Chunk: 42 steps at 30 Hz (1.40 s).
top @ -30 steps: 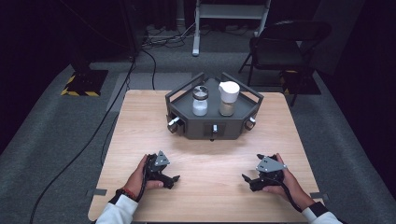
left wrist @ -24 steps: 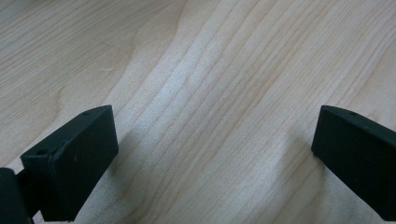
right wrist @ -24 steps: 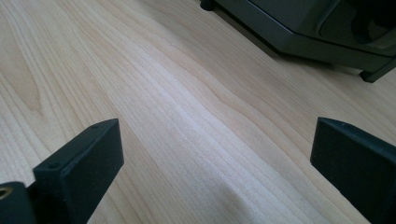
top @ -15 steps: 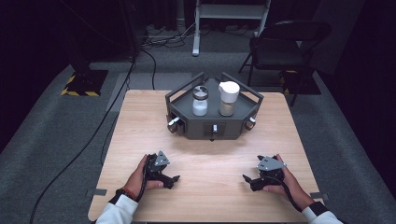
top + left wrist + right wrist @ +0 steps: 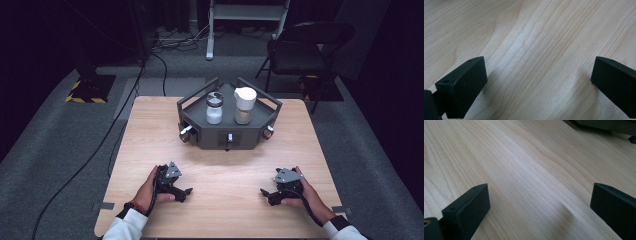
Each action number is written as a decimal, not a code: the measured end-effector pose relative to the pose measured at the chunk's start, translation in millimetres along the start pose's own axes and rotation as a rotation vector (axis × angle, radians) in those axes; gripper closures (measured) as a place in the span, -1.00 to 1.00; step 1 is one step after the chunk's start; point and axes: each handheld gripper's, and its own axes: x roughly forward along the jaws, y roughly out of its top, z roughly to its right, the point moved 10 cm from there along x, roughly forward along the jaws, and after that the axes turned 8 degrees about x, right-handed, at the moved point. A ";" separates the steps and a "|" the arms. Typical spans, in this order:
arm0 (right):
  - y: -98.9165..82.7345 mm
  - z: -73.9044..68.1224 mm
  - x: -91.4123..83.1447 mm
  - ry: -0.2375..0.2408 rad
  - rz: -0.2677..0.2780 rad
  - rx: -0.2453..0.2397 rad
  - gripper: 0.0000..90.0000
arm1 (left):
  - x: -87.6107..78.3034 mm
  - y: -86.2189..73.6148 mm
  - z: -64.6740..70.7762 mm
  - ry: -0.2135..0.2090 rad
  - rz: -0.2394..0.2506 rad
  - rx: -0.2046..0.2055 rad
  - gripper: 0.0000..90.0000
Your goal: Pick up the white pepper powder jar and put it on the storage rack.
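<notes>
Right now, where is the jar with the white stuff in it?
In the high view, the jar stands on the dark tray at the table's far middle, left of the white-lidded cup.

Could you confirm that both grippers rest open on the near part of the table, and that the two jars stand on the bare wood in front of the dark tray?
Not quite: the two jars stand inside the dark tray, not on the wood, as the high view shows. The left gripper and right gripper do rest open on the near table.

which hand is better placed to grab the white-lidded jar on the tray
Right, probably. The white-lidded jar stands right of the other jar, nearer the right gripper. Both grippers rest open on the table; the left gripper would reach across.
</notes>
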 end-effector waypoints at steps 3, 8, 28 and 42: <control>-0.4 1.8 0.4 0.007 -0.002 0.011 -0.95 | 0.0 0.0 0.1 0.000 0.000 0.000 -1.00; -1.9 6.5 1.7 0.035 -0.005 0.056 -0.96 | 0.0 0.0 0.1 0.000 0.000 0.000 -1.00; -4.4 22.7 6.2 0.110 -0.040 0.163 -1.00 | 0.3 0.4 0.4 0.002 0.000 -0.001 -1.00; -4.2 23.3 6.5 0.113 -0.041 0.159 -1.00 | 0.4 0.4 -0.1 0.000 0.001 0.001 -1.00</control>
